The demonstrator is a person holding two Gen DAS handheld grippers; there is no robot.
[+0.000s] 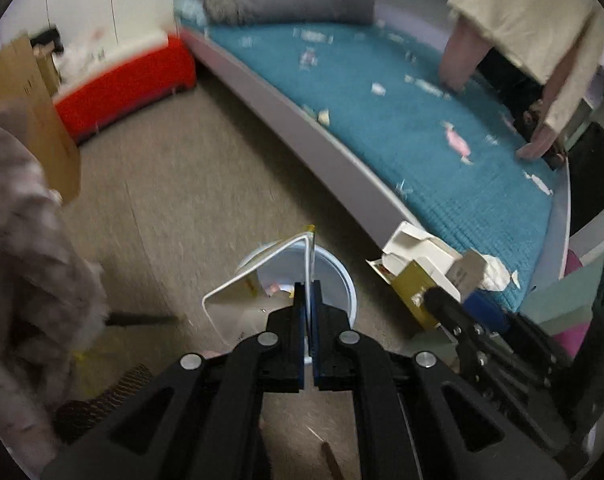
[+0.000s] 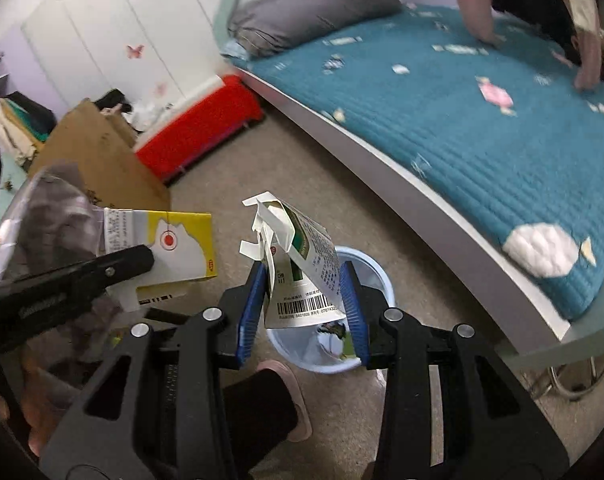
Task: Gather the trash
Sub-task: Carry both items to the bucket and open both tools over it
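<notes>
My left gripper (image 1: pixel 308 292) is shut on the thin flap of a white and yellow carton (image 1: pixel 258 276), held just above a light blue bin (image 1: pixel 344 276) on the carpet. In the right wrist view my right gripper (image 2: pixel 302 270) is shut on a torn white and green carton (image 2: pixel 306 268) with a barcode, hanging over the same bin (image 2: pixel 378 276). The left gripper (image 2: pixel 142 260) and its yellow carton (image 2: pixel 174 248) show to the left there. The right gripper (image 1: pixel 456 300) and its carton (image 1: pixel 418 264) appear at the right of the left wrist view. Some scraps lie inside the bin.
A bed with a teal quilt (image 2: pixel 482 140) strewn with several wrappers runs along the right, a grey pillow (image 2: pixel 314 8) at its head. A person (image 1: pixel 534 24) leans on it with both hands. A red box (image 2: pixel 198 124) and a cardboard box (image 2: pixel 102 152) stand behind. A slippered foot (image 2: pixel 286 380) is near the bin.
</notes>
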